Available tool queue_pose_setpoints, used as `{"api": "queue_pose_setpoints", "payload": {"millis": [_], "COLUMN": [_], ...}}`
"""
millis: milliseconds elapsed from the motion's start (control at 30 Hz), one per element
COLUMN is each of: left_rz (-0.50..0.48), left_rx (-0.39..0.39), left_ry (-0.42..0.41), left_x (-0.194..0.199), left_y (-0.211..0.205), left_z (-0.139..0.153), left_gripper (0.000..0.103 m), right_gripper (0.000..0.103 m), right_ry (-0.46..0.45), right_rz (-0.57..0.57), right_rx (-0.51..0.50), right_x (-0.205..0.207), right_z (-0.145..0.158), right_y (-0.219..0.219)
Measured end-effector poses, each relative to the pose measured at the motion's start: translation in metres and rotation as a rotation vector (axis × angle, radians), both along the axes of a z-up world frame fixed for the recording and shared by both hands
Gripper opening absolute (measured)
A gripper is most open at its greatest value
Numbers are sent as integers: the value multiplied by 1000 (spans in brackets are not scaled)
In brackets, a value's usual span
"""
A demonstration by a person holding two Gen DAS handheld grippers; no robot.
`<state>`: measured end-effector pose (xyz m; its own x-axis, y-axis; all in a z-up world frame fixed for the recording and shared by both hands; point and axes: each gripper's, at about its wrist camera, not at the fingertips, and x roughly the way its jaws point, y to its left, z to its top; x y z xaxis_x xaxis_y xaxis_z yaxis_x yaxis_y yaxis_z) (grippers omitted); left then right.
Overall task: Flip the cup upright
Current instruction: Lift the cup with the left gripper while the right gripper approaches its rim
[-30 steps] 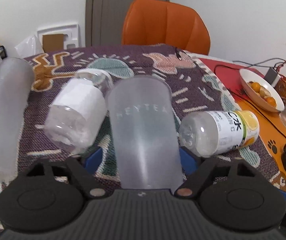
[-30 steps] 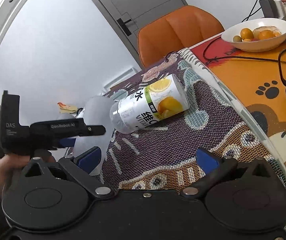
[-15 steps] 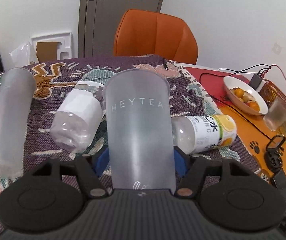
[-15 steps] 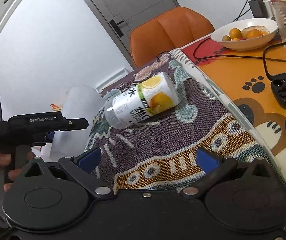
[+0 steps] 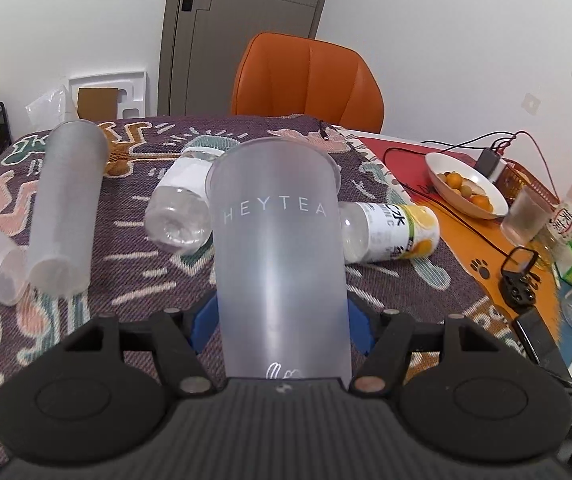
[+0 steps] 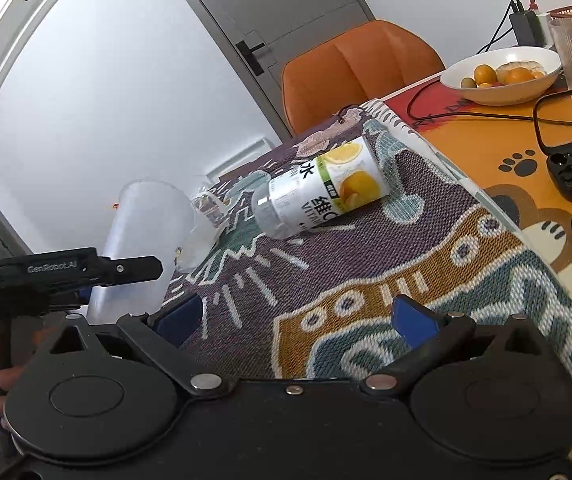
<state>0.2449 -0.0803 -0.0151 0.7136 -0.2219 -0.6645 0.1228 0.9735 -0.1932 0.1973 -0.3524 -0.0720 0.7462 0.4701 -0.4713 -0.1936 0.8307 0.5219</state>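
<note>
gripping frosted heytea cup (image 5: 278, 248), left gripper (image 5: 282, 320) clamps its base.

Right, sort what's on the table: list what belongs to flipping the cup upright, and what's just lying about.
Job:
HEYTEA cup, clamped in the left tool
two frosted cups lying on their sides, possibly next

Lying about:
clear bottle
lemon drink bottle
fruit bowl
earbud case
orange chair
</note>
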Motion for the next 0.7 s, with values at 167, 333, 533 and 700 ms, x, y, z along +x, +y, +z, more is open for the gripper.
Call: {"api": "queue_pose_setpoints", "payload": {"millis": [167, 333, 533, 700], "left_rz": [-1, -1, -16, -22], "left_rx": [3, 13, 32, 43], "left_ry": [-8, -12, 8, 48], "left_x": [-21, -42, -63, -74], "left_y": [3, 5, 6, 9], "left_z": [2, 2, -8, -22], "left_gripper": [65, 66, 66, 66], "right_gripper": [103, 103, 103, 103], "right_ry": [-8, -11, -6, 2], "right_rz": [16, 50, 82, 98], "right_rx": [3, 13, 10, 9], "right_x": [-13, -23, -31, -33], "right_z": [1, 1, -1, -3], "right_y": [6, 14, 21, 27]}}
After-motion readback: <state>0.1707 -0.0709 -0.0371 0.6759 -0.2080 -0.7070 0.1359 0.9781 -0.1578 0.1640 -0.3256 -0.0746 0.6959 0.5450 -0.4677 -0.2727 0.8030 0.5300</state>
